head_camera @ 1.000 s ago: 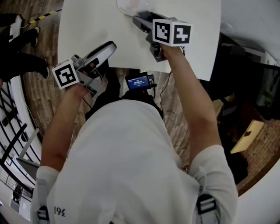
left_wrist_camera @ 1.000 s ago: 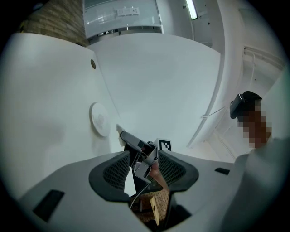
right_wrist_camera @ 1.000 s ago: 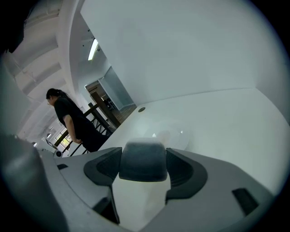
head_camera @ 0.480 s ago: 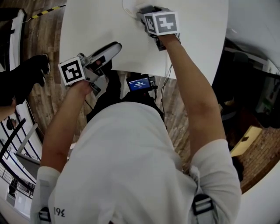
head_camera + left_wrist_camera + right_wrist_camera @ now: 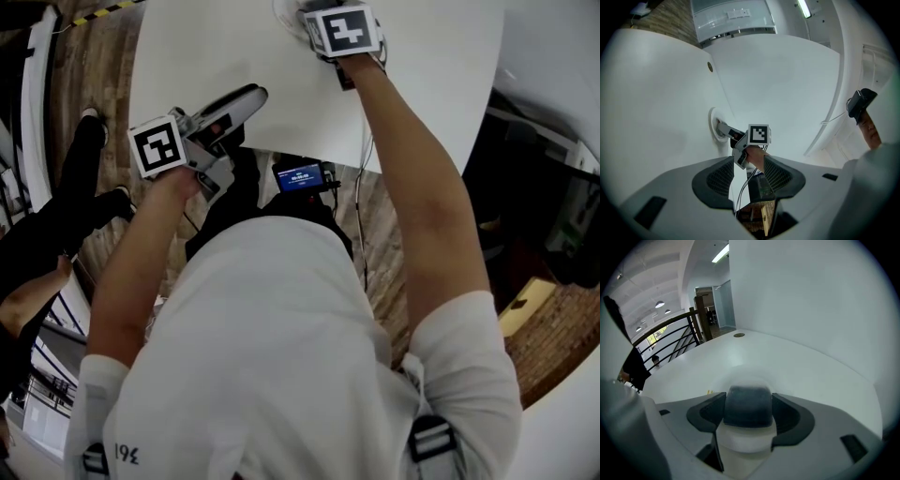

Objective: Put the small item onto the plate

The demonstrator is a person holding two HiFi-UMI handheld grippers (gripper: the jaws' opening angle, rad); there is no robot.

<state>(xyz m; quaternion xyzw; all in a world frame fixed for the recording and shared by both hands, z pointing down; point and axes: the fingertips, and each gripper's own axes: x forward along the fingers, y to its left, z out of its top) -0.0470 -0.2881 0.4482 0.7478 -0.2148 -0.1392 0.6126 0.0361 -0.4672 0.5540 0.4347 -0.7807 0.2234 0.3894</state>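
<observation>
Two tools, right tool (image 5: 749, 413) clenching small item (image 5: 746, 401) at plate (image 5: 712, 117), left tool (image 5: 751, 174) parted, at table (image 5: 206, 47) edge

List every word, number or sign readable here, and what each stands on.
"19" plus an unclear third character: on the back of the white shirt.
Small lit screen: text too small to read.
Label strip at the top of the left gripper view: too blurred to read.
Marker cubes, left and right: square patterns only, no letters.
</observation>
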